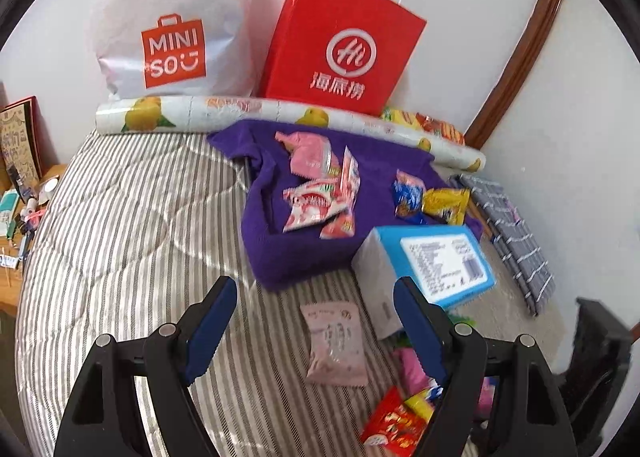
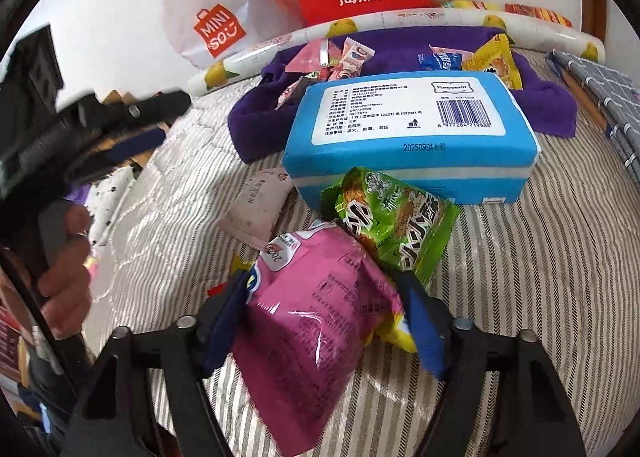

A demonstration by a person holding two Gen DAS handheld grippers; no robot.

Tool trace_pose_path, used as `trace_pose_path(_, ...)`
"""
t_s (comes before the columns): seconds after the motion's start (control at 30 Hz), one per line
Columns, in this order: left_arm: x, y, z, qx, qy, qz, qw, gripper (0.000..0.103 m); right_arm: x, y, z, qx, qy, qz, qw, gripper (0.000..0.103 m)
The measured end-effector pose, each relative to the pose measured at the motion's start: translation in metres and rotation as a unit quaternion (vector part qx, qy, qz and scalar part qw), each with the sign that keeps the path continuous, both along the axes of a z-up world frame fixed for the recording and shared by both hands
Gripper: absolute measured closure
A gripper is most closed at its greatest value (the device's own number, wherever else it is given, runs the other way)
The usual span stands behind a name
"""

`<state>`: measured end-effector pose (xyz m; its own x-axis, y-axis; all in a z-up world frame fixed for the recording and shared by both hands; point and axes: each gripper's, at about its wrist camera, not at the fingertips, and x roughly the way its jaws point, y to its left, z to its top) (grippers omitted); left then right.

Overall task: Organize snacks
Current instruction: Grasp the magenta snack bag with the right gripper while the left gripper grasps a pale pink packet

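My right gripper (image 2: 324, 297) is shut on a pink snack packet (image 2: 316, 321), just above the striped bed. A green snack packet (image 2: 396, 225) lies right behind it, against a blue tissue pack (image 2: 408, 133). My left gripper (image 1: 316, 297) is open and empty above the bed, over a pale pink packet (image 1: 336, 345). A purple cloth (image 1: 280, 245) holds pink-and-red snack packets (image 1: 320, 185) and blue and yellow packets (image 1: 432, 197). Red and yellow packets (image 1: 400, 421) lie low at the right in the left wrist view. The left gripper also shows in the right wrist view (image 2: 132, 125).
A white MINISO bag (image 1: 172, 25) and a red paper bag (image 1: 344, 45) stand against the wall behind a fruit-print roll (image 1: 240, 113). A grey checked cloth (image 1: 516, 233) lies at the right. A cluttered wooden bedside table (image 1: 16, 217) is at the left.
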<state>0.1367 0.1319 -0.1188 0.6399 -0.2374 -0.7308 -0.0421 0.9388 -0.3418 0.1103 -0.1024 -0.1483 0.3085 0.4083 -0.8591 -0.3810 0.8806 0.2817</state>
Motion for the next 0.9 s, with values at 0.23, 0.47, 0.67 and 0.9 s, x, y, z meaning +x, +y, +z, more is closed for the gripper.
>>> trace_pose_path(0.23, 0.005, -0.024, -0.03, 0.033, 0.046, -0.018, 0.9982, 0.024, -0.009, -0.019, 0.02, 0.007, -0.031, 0.004, 1.0, 0.037)
trace_pose_path(0.47, 0.009, -0.059, -0.055, 0.105, 0.076, -0.041, 0.9907, 0.024, -0.015, -0.058, 0.04, 0.01, -0.076, -0.023, 0.997, 0.037)
trace_pose_path(0.67, 0.013, -0.078, -0.064, 0.156, 0.082, -0.037, 0.9837, 0.035, -0.01, -0.091, 0.031, -0.033, -0.105, -0.061, 0.992, 0.037)
trace_pose_path(0.9, 0.013, -0.07, -0.056, 0.135, 0.081, -0.023, 0.9872, 0.066, 0.002, -0.113, 0.003, -0.055, -0.1, -0.085, 0.99, 0.037)
